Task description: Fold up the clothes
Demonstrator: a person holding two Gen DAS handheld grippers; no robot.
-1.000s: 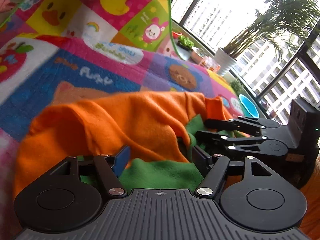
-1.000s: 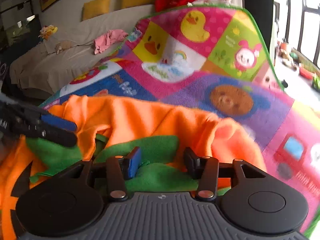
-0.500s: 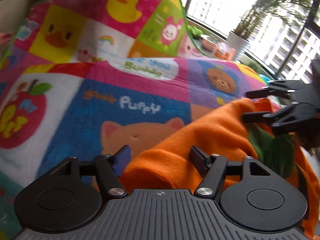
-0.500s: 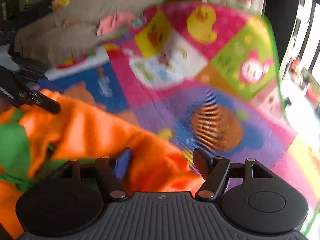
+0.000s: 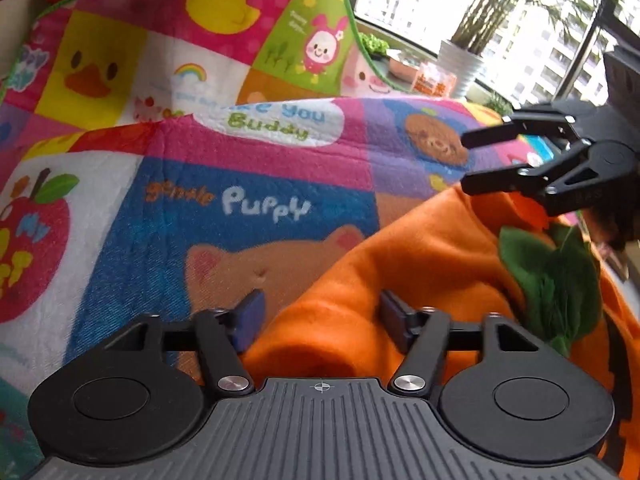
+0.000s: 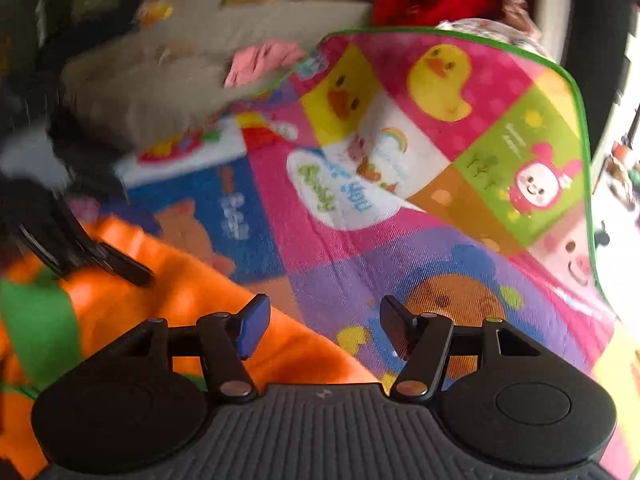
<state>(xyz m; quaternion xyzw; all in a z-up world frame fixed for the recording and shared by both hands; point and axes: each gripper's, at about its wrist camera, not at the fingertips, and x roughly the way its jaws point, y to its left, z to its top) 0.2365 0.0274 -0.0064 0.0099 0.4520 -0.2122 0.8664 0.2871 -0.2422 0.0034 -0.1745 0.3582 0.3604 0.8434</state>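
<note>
On the cartoon play mat [image 5: 256, 208] lies the orange garment [image 5: 420, 264] with green trim [image 5: 552, 280], bunched toward you. Your left hand-held gripper [image 5: 320, 314] is opening, an orange fold between its jaws, unpinched. Your right hand-held gripper [image 6: 320, 326] is closing on nothing, over the garment's edge. Pinch both corners fully, then pull flat before folding.

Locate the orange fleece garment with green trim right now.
The orange fleece garment lies bunched on the colourful cartoon play mat, lower right in the left wrist view and lower left in the right wrist view.
</note>
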